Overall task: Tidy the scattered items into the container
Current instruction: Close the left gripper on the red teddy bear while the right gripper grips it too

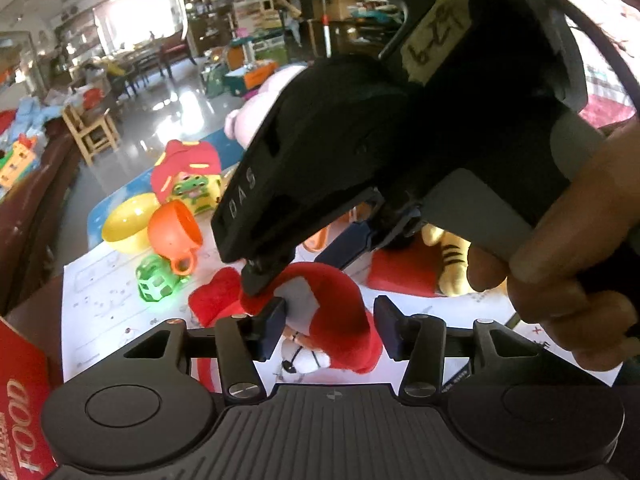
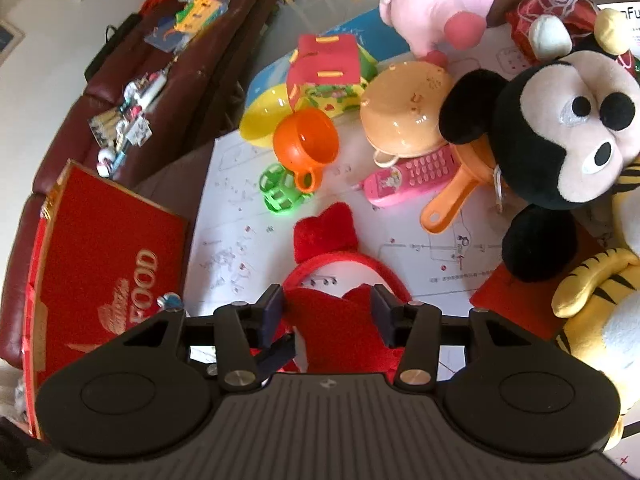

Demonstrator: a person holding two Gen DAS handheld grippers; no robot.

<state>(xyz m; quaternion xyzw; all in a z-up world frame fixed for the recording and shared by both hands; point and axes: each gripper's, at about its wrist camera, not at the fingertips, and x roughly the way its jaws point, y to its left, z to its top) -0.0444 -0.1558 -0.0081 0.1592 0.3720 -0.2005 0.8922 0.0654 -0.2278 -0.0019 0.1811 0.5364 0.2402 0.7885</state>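
Note:
A red plush headband with bow ears [image 2: 326, 236] lies on the white paper sheet [image 2: 224, 216]. My right gripper [image 2: 327, 314] is shut on one red ear of the headband; in the left wrist view its black body [image 1: 320, 168] comes down from above onto the headband [image 1: 332, 296]. My left gripper [image 1: 331, 330] is open, its fingers on either side of the red band. The red "FOOD" box [image 2: 100, 264] stands at the left, also in the left wrist view [image 1: 20, 400].
Scattered toys: orange cup [image 2: 306, 144], green ball [image 2: 280, 192], yellow bowl [image 2: 260, 120], pink toy phone [image 2: 408, 176], tan pot [image 2: 404, 112], orange pan [image 2: 452, 200], Mickey plush [image 2: 560, 136], tiger plush [image 2: 600, 304], pink plush [image 2: 448, 0]. A brown sofa [image 2: 168, 92] is at left.

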